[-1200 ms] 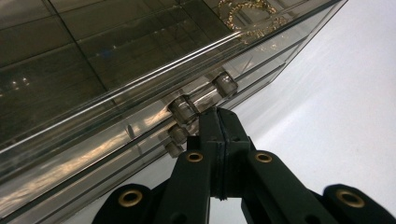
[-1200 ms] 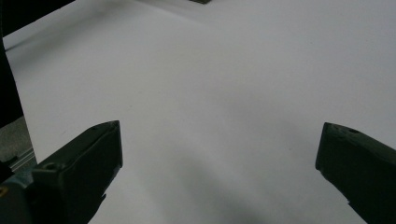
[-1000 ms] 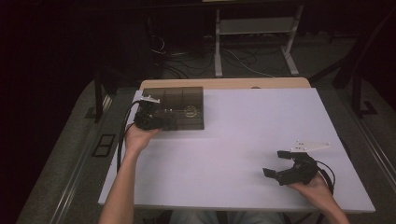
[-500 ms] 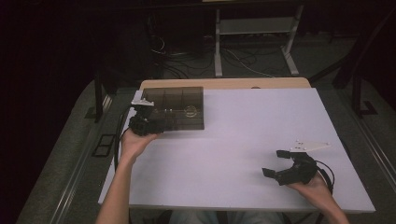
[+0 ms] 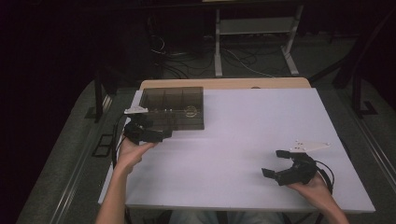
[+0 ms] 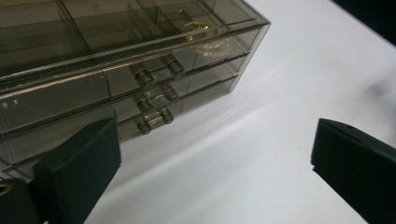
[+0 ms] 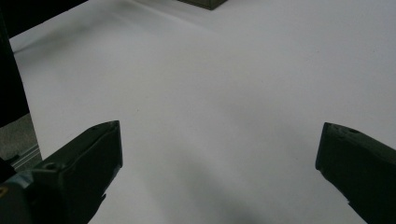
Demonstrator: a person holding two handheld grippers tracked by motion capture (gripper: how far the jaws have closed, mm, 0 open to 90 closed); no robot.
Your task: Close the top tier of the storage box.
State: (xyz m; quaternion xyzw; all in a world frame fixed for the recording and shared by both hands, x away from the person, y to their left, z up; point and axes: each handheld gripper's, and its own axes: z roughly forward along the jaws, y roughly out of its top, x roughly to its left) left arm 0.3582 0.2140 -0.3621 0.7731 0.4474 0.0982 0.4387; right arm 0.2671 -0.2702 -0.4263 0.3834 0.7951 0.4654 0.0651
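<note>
Drawer box: smoky see-through organizer (image 5: 173, 108) standing at the far left corner of the white table (image 5: 243, 140); in the left gripper view (image 6: 140, 60) its front faces the camera with three shallow drawers stacked one over another, all pushed in flush.
Drawer handles: three small clear knob pairs (image 6: 154, 95) in a column on the drawer fronts, none of them touched.
Contents: gold chain (image 6: 201, 29) lying in a top compartment toward the box's right end; in the high view it shows as a pale ring (image 5: 190, 111).
Left gripper: (image 5: 156, 135) held by the left hand (image 5: 130, 154) just in front of the box's near left corner; its jaws have just been opening and now stand wide apart with nothing between them, only bare table.
Left gripper's own view: left jaw overlaps the lower drawer front in the picture, right jaw is well clear over the table.
Right gripper: (image 5: 276, 163) held low over the near right part of the table, well apart from the box; jaws spread wide and empty.
Right hand: (image 5: 313, 184) at the table's near edge, cable looping beside it.
</note>
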